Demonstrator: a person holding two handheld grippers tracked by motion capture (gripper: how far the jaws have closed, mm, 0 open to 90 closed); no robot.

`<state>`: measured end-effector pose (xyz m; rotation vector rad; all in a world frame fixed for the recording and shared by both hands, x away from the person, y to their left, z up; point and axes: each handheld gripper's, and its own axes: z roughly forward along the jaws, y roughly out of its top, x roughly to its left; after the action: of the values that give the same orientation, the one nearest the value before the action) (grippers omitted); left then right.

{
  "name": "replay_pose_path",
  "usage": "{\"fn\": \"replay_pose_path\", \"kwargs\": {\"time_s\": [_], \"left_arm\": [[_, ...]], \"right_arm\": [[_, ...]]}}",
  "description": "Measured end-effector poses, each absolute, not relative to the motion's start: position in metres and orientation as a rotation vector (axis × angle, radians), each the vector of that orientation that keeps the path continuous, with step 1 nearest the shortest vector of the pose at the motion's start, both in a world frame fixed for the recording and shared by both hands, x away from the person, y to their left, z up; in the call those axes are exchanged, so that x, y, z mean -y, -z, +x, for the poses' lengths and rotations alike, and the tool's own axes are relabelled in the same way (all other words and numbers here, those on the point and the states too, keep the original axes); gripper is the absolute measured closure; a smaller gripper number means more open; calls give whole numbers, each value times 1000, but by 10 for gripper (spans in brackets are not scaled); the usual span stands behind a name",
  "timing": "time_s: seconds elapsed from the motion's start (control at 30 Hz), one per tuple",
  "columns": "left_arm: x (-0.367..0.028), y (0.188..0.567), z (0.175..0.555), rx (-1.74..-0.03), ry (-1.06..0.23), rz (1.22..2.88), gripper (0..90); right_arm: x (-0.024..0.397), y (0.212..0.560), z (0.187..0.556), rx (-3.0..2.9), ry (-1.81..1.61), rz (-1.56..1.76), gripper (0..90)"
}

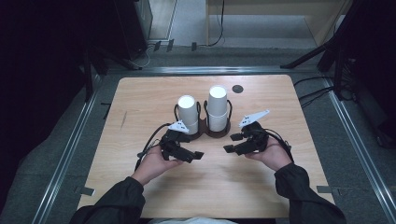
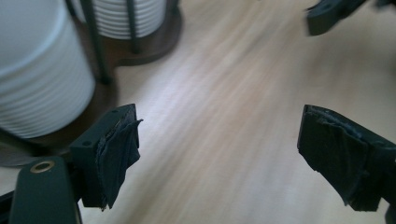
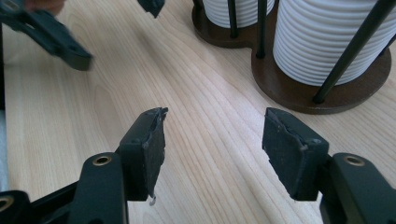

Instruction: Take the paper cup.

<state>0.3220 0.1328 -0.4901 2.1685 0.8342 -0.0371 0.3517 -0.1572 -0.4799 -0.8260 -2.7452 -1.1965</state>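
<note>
I've got my left gripper (image 1: 198,155) and right gripper (image 1: 231,143) both spread wide and empty, poised low over the table (image 1: 140,102) just before the two paper-cup stacks (image 1: 218,108) in their holder (image 1: 205,128).

Two cup stacks (image 1: 203,111) mid-table (image 1: 140,100), grippers in front, left (image 1: 187,155); right (image 1: 233,142)
</note>
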Motion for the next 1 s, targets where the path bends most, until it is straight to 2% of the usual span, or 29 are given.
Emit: {"fn": "replay_pose_path", "kwargs": {"time_s": [0.1, 0.2, 0.27, 0.33, 0.57, 0.8, 1.0], "left_arm": [[-130, 491, 323, -831, 4, 2231, 156], [-131, 490, 323, -827, 5, 2225, 180], [-134, 487, 323, -826, -7, 2197, 296], [-134, 487, 323, -824, -9, 2195, 308], [-129, 489, 322, -820, -11, 2222, 446], [-125, 488, 321, -844, -12, 2214, 524], [-118, 489, 321, -852, -29, 2190, 539]], "right_arm": [[157, 480, 352, 2744, 1157, -866, 393], [158, 481, 353, 2748, 1149, -865, 407], [159, 483, 352, 2733, 1144, -900, 412], [159, 484, 352, 2736, 1152, -894, 416], [163, 482, 351, 2771, 1152, -876, 414], [169, 480, 353, 2776, 1175, -883, 401], [171, 476, 354, 2776, 1187, -884, 401]]}}
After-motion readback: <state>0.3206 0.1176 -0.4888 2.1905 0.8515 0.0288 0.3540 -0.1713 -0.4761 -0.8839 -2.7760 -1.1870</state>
